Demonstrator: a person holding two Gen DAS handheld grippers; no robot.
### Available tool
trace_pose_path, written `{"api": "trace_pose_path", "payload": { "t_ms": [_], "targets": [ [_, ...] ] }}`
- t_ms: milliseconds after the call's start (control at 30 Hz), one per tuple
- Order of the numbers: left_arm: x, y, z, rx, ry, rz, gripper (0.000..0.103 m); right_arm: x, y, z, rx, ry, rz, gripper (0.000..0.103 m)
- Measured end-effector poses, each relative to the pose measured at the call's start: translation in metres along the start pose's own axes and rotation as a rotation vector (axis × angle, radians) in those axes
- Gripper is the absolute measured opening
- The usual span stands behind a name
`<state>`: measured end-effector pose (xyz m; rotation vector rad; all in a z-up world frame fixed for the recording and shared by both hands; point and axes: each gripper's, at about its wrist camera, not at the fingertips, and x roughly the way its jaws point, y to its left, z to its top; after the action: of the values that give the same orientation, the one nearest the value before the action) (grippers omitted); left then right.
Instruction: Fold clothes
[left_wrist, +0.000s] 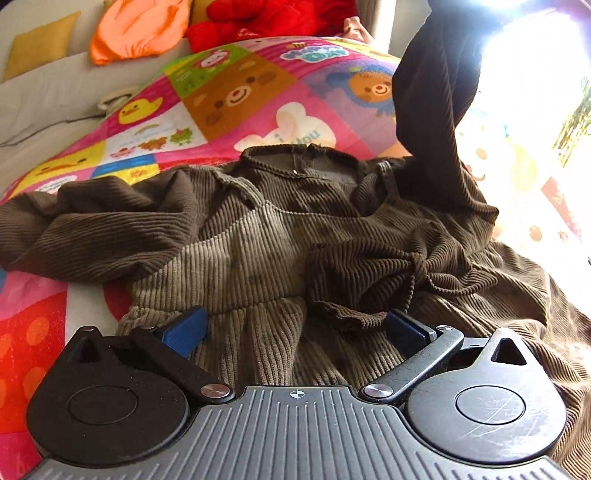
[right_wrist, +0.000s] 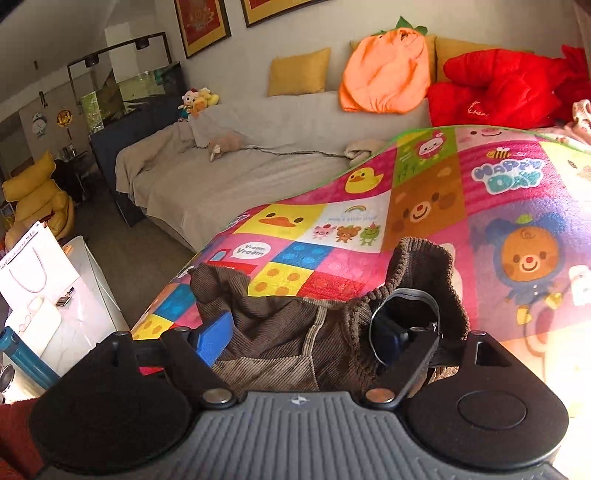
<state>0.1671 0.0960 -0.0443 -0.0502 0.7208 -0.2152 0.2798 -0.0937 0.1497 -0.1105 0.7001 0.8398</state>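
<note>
- Left gripper (left_wrist: 295, 328), seen from its own wrist view, has its blue pads (left_wrist: 186, 328) spread wide with nothing pinched; it hangs just over the near hem of the brown corduroy garment (left_wrist: 258, 236).
- That garment lies spread across the cartoon patchwork blanket (left_wrist: 229, 92), neckline on the far side, one sleeve (left_wrist: 74, 229) flopped out to the left.
- On the right, another sleeve (left_wrist: 432, 92) is lifted up out of the top of the picture; what lifts it is out of view. Right edge is blown out by glare, can't read much there.
- Far left there's a orange pumpkin cushion (left_wrist: 140, 29) and a red plush (left_wrist: 266, 18) on a grey sofa (left_wrist: 48, 99).
- Right gripper (right_wrist: 303, 339), in its own wrist view, also stands wide open. Brown cloth (right_wrist: 280, 332) sits bunched between the fingers but the pads aren't squeezing it; a fold of it, a ribbed edge (right_wrist: 424, 266), drapes over the right finger.
- Beyond it the same blanket (right_wrist: 424, 206) runs far and right, with the sofa (right_wrist: 236, 158), a yellow cushion (right_wrist: 297, 72), the pumpkin cushion (right_wrist: 384, 74) and the red plush (right_wrist: 498, 88) behind.
</note>
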Motion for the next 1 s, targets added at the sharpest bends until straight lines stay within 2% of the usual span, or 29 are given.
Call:
{"api": "trace_pose_path", "payload": {
  "t_ms": [233,367,467,533,600,700,733,800,900,1000],
  "targets": [
    [0.000,0.004,0.000,-0.012,-0.006,-0.009,0.103,-0.044,0.005,0.023,-0.065,-0.039,-0.091,0.087],
    [0.000,0.002,0.000,-0.007,-0.004,-0.005,0.103,-0.072,0.016,0.037,-0.115,-0.106,-0.132,0.092],
    [-0.001,0.003,0.000,-0.013,-0.008,-0.009,0.103,-0.094,0.025,0.044,-0.154,-0.194,-0.126,0.095],
    [-0.002,0.004,0.000,-0.020,-0.011,-0.015,0.103,-0.101,0.026,0.044,-0.158,-0.233,-0.121,0.099],
    [-0.003,0.006,0.000,-0.035,-0.013,-0.025,0.103,-0.098,0.020,0.037,-0.133,-0.233,-0.118,0.099],
    [-0.007,0.013,0.005,-0.111,-0.010,-0.048,0.103,-0.090,0.005,0.024,-0.070,-0.225,-0.113,0.099],
    [-0.009,0.014,0.008,-0.141,-0.011,-0.071,0.103,-0.084,-0.005,0.017,-0.028,-0.219,-0.119,0.099],
    [-0.015,0.015,0.018,-0.222,-0.023,-0.189,0.103,-0.074,-0.025,0.000,0.049,-0.216,-0.141,0.099],
    [-0.021,0.012,0.037,-0.335,-0.035,-0.355,0.103,-0.060,-0.052,-0.038,0.131,-0.257,-0.233,0.099],
    [-0.008,0.004,0.061,-0.437,-0.018,-0.439,0.103,-0.046,-0.072,-0.085,0.198,-0.294,-0.320,0.099]
  ]
}}
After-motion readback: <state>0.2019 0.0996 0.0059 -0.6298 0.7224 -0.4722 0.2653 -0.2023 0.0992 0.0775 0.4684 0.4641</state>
